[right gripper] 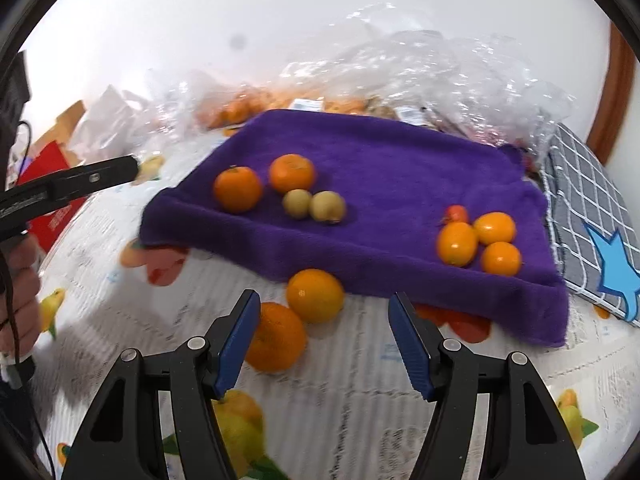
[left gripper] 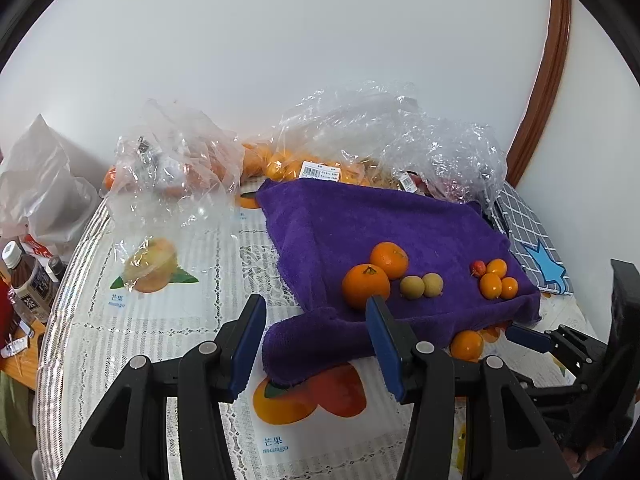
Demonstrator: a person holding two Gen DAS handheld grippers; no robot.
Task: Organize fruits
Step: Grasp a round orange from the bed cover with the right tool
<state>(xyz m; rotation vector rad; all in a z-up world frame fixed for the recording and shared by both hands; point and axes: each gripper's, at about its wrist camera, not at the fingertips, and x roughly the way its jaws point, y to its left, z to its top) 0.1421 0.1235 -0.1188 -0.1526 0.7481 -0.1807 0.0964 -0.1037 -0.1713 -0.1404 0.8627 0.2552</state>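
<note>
A purple towel point(left gripper: 360, 224) point(right gripper: 380, 152) lies on the table. On it sit two mandarins point(left gripper: 366, 286) point(right gripper: 237, 189), two yellow-green fruits point(left gripper: 412, 287) point(right gripper: 297, 203), three kumquats point(left gripper: 491, 285) point(right gripper: 457, 244) and a small red fruit point(left gripper: 477, 268) point(right gripper: 457, 213). A loose orange fruit point(right gripper: 316, 294) point(left gripper: 466, 344) rests on the tablecloth by the towel's front edge. My right gripper point(right gripper: 324, 340) is open just behind it, and its pads do not touch it. My left gripper point(left gripper: 316, 344) is open over the towel's front left corner.
Crumpled plastic bags point(left gripper: 360, 132) holding more fruit line the back. A grey checked cloth point(right gripper: 592, 184) with a blue star lies at the right. A bottle point(left gripper: 28, 280) and a white bag point(left gripper: 40, 184) stand past the table's left edge. A hand point(right gripper: 20, 280) holds the left gripper.
</note>
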